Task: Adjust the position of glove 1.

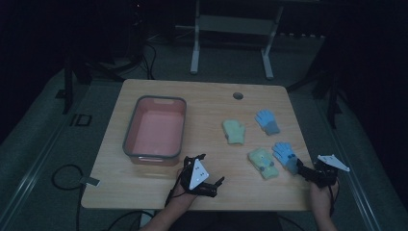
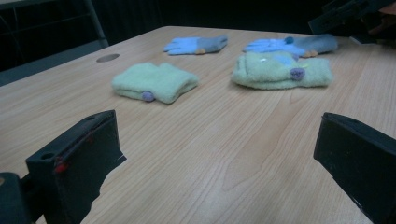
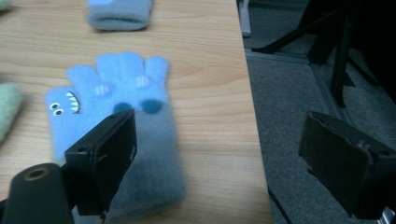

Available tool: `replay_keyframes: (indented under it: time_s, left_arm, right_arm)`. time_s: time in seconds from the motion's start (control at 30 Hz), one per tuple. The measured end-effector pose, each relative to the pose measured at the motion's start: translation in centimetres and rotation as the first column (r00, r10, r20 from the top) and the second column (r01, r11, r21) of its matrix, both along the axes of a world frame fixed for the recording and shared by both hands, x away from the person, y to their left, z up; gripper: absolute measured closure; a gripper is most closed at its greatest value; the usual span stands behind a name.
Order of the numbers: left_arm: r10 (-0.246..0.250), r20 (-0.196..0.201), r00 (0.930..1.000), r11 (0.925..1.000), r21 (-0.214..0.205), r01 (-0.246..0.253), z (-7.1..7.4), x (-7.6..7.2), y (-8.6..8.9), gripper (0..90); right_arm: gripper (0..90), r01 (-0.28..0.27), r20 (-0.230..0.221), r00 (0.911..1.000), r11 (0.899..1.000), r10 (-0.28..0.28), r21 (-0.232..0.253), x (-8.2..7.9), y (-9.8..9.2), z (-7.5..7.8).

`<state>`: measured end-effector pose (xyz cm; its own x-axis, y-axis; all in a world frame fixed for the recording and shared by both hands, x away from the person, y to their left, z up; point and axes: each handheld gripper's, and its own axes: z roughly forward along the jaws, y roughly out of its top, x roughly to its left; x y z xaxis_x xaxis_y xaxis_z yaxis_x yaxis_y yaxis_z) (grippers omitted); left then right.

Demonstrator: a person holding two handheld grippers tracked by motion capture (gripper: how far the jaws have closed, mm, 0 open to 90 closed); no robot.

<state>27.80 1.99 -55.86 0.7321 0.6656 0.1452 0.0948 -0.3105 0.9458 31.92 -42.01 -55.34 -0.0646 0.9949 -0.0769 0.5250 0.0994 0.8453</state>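
Blue glove [image 3: 116,135] lying flat near the right edge of the table [image 1: 202,103], fingers pointing away, grey cuff toward the near side. Soft knit, light, floppy, probably folds or drags if pinched at a fingertip. Best bet: grab the thick cuff, where the doubled fabric gives the pads something to bite. Right gripper [image 3: 224,154] hovering over that cuff with jaws wide apart, nothing between the pads yet. Left gripper [image 2: 219,158] low over bare wood, jaws apart too, empty. Other gloves nearby, red bin [image 1: 131,126] off to the left.
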Motion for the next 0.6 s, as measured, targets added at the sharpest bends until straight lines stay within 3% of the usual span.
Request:
replay_keyframes:
  time_s: [0.1,0.3,0.47,0.53,0.6]
  left_arm:
    - [0.0,-0.002,1.0,1.0,-0.002,0.0,0.0,0.02,0.01,0.6]
    - [-0.004,-0.006,1.0,1.0,-0.004,0.004,0.02,0.07,0.08,0.7]
    - [-0.006,-0.01,0.9999,1.0,-0.005,0.006,0.02,0.11,0.07,0.7]
    - [-0.009,-0.011,0.9999,1.0,-0.003,0.009,0.02,0.12,0.06,0.7]
    - [-0.01,-0.01,0.9999,0.9999,-0.002,0.01,0.02,0.12,0.04,0.7]
  right_arm:
    - [14.5,0.003,0.001,1.0,1.0,-0.003,0.0,-0.06,0.01,0.01]
    - [13.9,0.01,-0.027,0.9996,0.997,-0.008,0.083,-0.08,-0.74,0.01]
    - [11.1,0.03,-0.05,0.9984,0.998,-0.027,0.058,0.01,-0.52,-0.04]
    - [10.8,0.045,-0.058,0.9975,0.996,-0.04,0.074,-0.13,-0.39,0.25]
    - [10.7,0.054,-0.04,0.9979,0.996,-0.051,0.074,-0.35,-0.24,0.84]
